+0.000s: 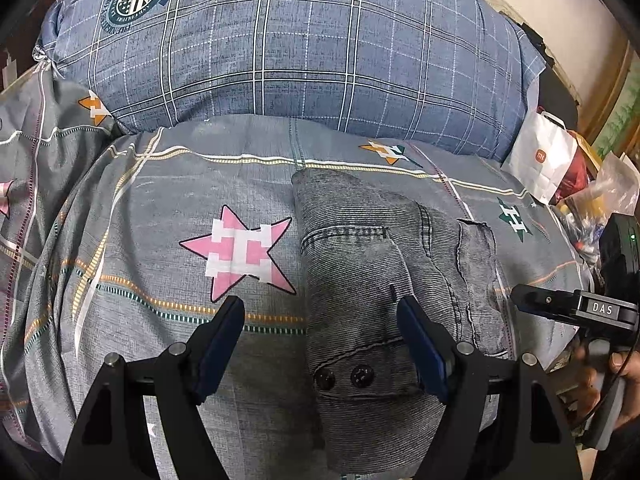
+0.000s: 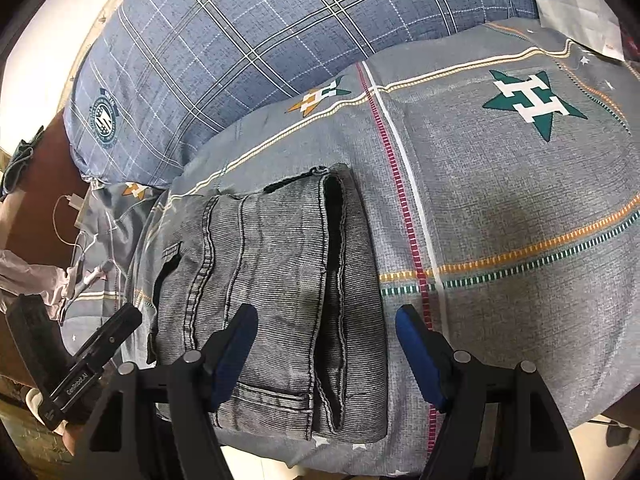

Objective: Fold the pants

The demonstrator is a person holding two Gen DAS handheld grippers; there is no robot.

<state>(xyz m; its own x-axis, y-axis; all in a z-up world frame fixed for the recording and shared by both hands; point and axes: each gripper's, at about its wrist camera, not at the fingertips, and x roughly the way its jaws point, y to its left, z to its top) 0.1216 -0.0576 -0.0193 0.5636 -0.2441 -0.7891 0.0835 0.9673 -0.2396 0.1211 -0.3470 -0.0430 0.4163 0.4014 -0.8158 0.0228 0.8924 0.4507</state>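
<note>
Grey denim, the pants [image 2: 272, 288] lay already folded into a thick rectangle on the bed [image 2: 500, 200], near its front edge, waistband and two buttons toward me, a hem edge showing along the top layer. I judged the folding all but done: what remained, if anything, was one more fold or a squaring-up of the stack.

My left gripper [image 1: 320, 340] hung over the bundle's left edge with jaws released, nothing between them; one pad stood above the denim, the other above the bedcover. My right gripper [image 2: 326, 344] hung over the bundle's right edge, jaws likewise spread and empty. Neither pad seemed to press the cloth, though I could not rule out a light touch.

A further fold would have called for pinching all layers at one end together, since the loose top flap could slide off the stack.

Beyond the pants sat a blue plaid pillow [image 1: 300, 48], well apart. A white paper bag [image 1: 544, 156] and clutter lay off the bed's right side, a cable [image 2: 72, 224] to its left. Nothing blocked the bundle.
</note>
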